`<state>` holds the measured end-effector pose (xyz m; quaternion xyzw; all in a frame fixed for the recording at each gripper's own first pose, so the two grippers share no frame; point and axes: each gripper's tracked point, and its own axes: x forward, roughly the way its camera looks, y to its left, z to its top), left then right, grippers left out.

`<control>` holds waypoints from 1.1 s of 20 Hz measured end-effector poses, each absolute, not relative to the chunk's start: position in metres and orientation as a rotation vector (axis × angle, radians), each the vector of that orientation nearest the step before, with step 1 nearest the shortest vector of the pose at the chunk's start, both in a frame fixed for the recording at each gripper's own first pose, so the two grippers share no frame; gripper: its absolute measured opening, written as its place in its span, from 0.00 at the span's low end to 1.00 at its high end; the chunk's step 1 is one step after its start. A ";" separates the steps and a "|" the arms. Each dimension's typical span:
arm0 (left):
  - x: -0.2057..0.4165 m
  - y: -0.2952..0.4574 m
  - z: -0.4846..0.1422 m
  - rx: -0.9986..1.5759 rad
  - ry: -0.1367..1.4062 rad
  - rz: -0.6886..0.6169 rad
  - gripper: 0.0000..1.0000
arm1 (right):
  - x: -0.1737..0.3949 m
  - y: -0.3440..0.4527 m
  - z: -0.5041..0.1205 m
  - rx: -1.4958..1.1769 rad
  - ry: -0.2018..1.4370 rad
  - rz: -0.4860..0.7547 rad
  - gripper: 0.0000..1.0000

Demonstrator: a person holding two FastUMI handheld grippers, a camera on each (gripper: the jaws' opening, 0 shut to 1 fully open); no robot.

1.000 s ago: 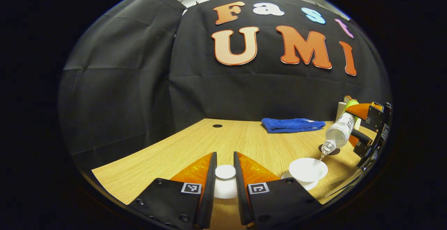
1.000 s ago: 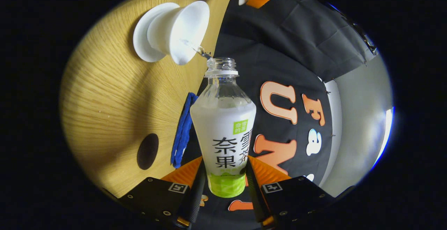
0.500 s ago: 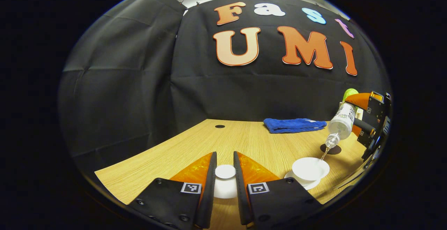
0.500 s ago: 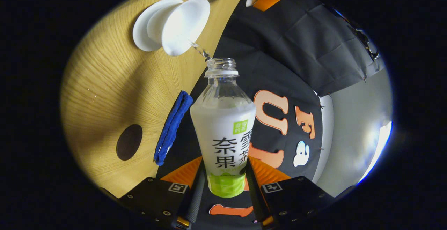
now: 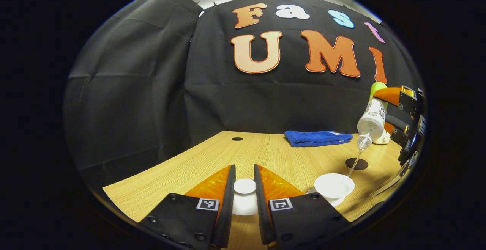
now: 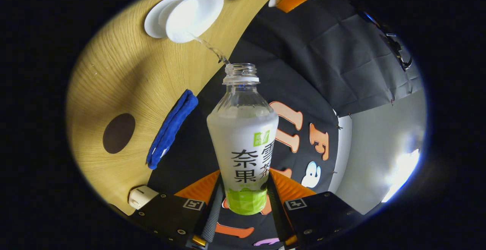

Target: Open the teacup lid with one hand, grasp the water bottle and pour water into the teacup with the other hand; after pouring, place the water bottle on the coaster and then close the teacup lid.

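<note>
A: Left gripper view: the left gripper [image 5: 245, 186] holds the white lid [image 5: 245, 186] by its knob, both fingers closed against it, low over the wooden table [image 5: 197, 162].

B: And the cup?

A: The cup [image 5: 334, 185] stands open on its saucer [image 5: 332, 200], just right of the lid. Farther right, the right gripper [image 5: 395, 117] tips the bottle [image 5: 372, 119] neck-down above it; a thin stream of water [image 5: 354, 165] falls to the cup's rim. The dark round coaster [image 5: 357, 163] lies bare behind the cup, and a folded blue cloth [image 5: 318, 137] lies near the back wall.

B: What about the right gripper view?

A: There the right gripper [image 6: 243, 200] is closed on the bottle [image 6: 243, 143], its two fingers pressing on the green lower band. The open neck points toward the cup [image 6: 193, 14], and water [image 6: 209, 47] arcs from neck to rim. The saucer [image 6: 153, 18] sits under the cup, the coaster [image 6: 119, 133] well apart from it on the table [image 6: 114, 83], and the cloth [image 6: 171, 128] at the table's edge by the wall. A small white object [image 6: 141, 197] sits near the gripper; what it is, I cannot tell.
</note>
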<state>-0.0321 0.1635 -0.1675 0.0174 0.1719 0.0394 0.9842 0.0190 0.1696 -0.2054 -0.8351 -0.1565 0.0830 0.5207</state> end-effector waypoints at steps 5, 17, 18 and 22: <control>-0.032 0.164 -0.163 0.036 0.335 0.080 0.34 | 0.020 0.166 -0.210 -2.011 -0.419 0.179 0.62; -0.036 0.160 -0.174 0.064 0.359 0.080 0.34 | 0.025 0.158 -0.198 -1.961 -0.379 0.327 0.63; -0.036 0.159 -0.174 0.061 0.359 0.078 0.34 | 0.024 0.157 -0.199 -1.926 -0.343 0.348 0.62; -0.037 0.153 -0.172 0.054 0.356 0.066 0.34 | 0.035 0.155 -0.189 -1.625 -0.105 0.464 0.62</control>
